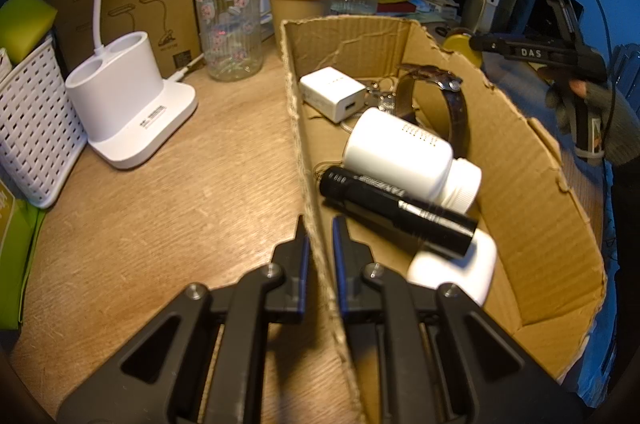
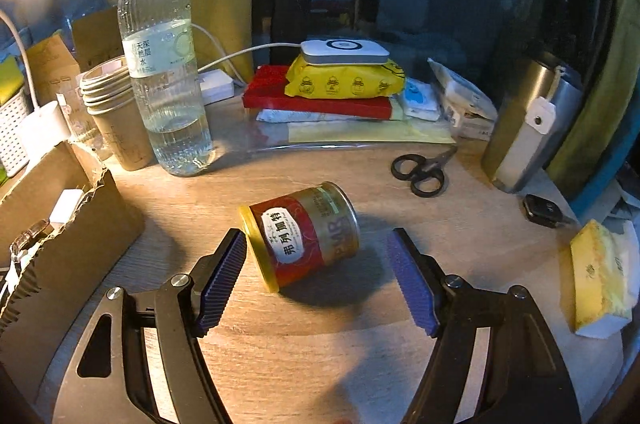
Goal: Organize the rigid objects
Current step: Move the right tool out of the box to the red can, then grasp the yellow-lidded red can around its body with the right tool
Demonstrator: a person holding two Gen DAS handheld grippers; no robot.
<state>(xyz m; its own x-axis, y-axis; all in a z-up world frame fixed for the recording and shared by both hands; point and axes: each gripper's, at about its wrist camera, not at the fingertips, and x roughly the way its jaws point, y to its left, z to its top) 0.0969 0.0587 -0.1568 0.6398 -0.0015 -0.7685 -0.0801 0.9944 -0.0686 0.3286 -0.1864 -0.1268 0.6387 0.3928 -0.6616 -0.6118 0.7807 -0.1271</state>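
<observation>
My left gripper (image 1: 320, 222) is shut on the left wall of an open cardboard box (image 1: 532, 184), one finger on each side of it. The box holds a white pill bottle (image 1: 404, 156), a black flashlight (image 1: 396, 212), a white charger cube (image 1: 332, 94), a brown watch (image 1: 448, 96) and a white object (image 1: 460, 272). My right gripper (image 2: 318, 244) is open on either side of a red-and-gold tin with a yellow lid (image 2: 304, 236), which lies on its side on the wooden table. The box corner (image 2: 60, 224) shows at left in the right wrist view.
A water bottle (image 2: 164, 64), stacked paper cups (image 2: 116, 112), black scissors (image 2: 420, 172), a steel flask (image 2: 528, 128), a yellow sponge (image 2: 596, 276) and a pile of packets (image 2: 340, 84) surround the tin. A white lamp base (image 1: 128, 104), glass jar (image 1: 230, 32) and white basket (image 1: 32, 128) stand left of the box.
</observation>
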